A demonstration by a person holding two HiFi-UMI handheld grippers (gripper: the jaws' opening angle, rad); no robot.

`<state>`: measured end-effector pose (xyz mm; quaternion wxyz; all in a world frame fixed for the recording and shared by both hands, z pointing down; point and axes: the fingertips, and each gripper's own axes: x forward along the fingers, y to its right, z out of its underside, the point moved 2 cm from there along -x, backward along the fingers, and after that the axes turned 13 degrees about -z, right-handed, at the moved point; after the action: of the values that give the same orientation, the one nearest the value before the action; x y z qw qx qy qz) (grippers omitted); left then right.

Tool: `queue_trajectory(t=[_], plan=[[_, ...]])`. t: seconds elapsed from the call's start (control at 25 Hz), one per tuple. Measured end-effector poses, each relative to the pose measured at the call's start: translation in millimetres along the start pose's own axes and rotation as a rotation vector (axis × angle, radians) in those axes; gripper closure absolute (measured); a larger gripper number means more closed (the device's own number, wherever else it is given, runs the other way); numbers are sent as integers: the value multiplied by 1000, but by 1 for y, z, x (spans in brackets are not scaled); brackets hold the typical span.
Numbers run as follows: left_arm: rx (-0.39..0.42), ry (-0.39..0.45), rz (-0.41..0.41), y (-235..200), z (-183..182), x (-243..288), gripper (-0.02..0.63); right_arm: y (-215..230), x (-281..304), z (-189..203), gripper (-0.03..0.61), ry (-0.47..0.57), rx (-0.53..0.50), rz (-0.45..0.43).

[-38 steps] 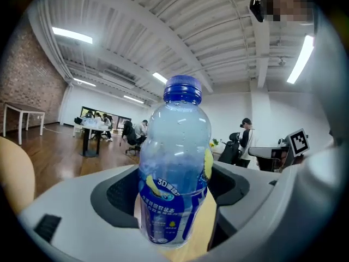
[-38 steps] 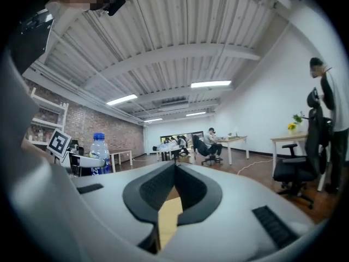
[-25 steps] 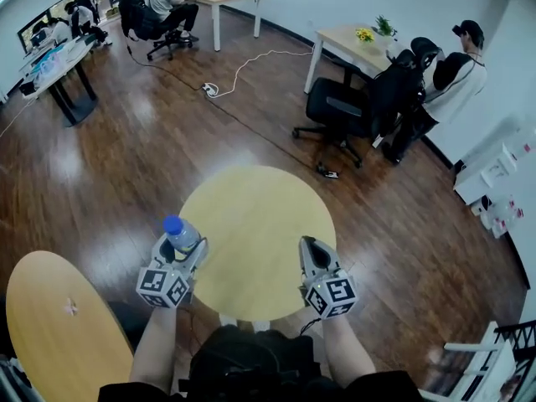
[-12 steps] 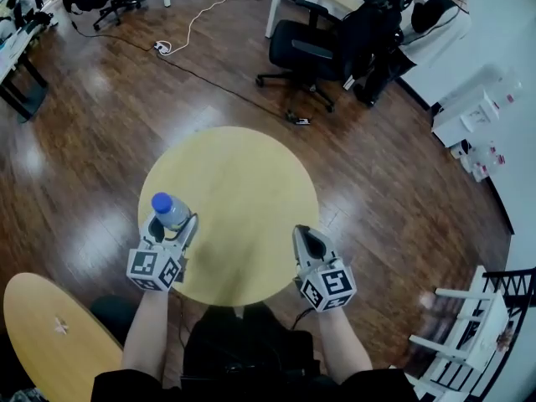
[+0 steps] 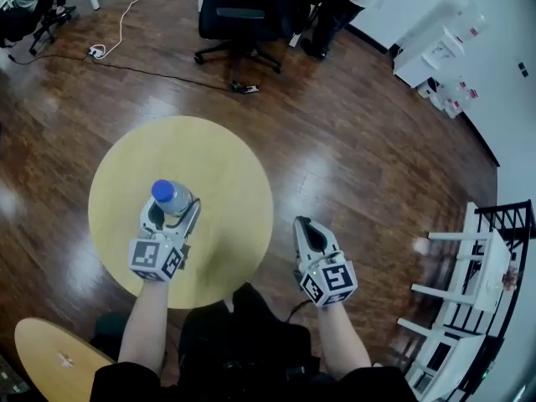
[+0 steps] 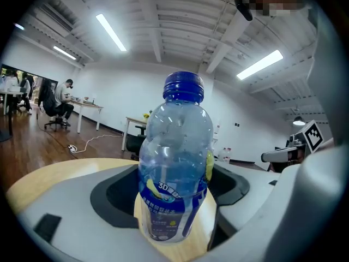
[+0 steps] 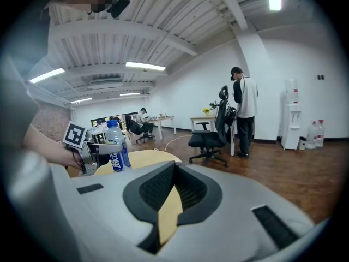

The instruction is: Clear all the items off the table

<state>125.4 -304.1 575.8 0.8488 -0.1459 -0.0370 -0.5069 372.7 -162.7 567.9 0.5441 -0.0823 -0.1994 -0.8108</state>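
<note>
A clear water bottle (image 5: pixel 172 193) with a blue cap and blue label stands upright between the jaws of my left gripper (image 5: pixel 172 208), which is shut on its lower body. It is over the left-middle of the round yellow table (image 5: pixel 226 166). The left gripper view shows the bottle (image 6: pixel 174 162) close up between both jaws, with tabletop under it; I cannot tell whether its base touches. My right gripper (image 5: pixel 306 228) is shut and empty, just past the table's right edge over the floor. The right gripper view shows the bottle (image 7: pixel 115 146) held off to the left.
A black office chair (image 5: pixel 239 15) stands beyond the table, with a cable and power strip (image 5: pixel 96 51) on the wood floor. White furniture (image 5: pixel 469 258) is at the right. A second yellow table (image 5: pixel 50 363) is at the lower left. A person (image 7: pixel 244 105) stands by a desk.
Both grippers have shifted right relative to the table. The bottle went from the table's left edge to over its left-middle. The right gripper left the tabletop and now hangs past its right edge.
</note>
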Motion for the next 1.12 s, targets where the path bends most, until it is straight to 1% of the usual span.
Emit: queue_trajectory(t=[0.16,0.28,0.4,0.52,0.76,0.84,0.96,1.12], plan=[[-1,-33,53,36,19,21,242,26,-29,16,574,-4,32,78],[5,-72,86,64,37,30,241,37,-55,30,574,-6,69,134],[28,-94,102,87,52,35,241,47,-80,45,574,-8,97,175],[59,-90,112,101,57,43,239,60,-94,51,574,-9,111,198],[138,-44,129,117,55,51,241,68,-98,59,574,-2,134,204],[139,-21,118,120,54,47,241,66,-97,62,574,2,141,197],[143,-28,98,117,64,37,241,62,-98,68,574,-9,141,175],[172,-49,116,124,70,32,239,63,-100,66,574,-14,131,159]])
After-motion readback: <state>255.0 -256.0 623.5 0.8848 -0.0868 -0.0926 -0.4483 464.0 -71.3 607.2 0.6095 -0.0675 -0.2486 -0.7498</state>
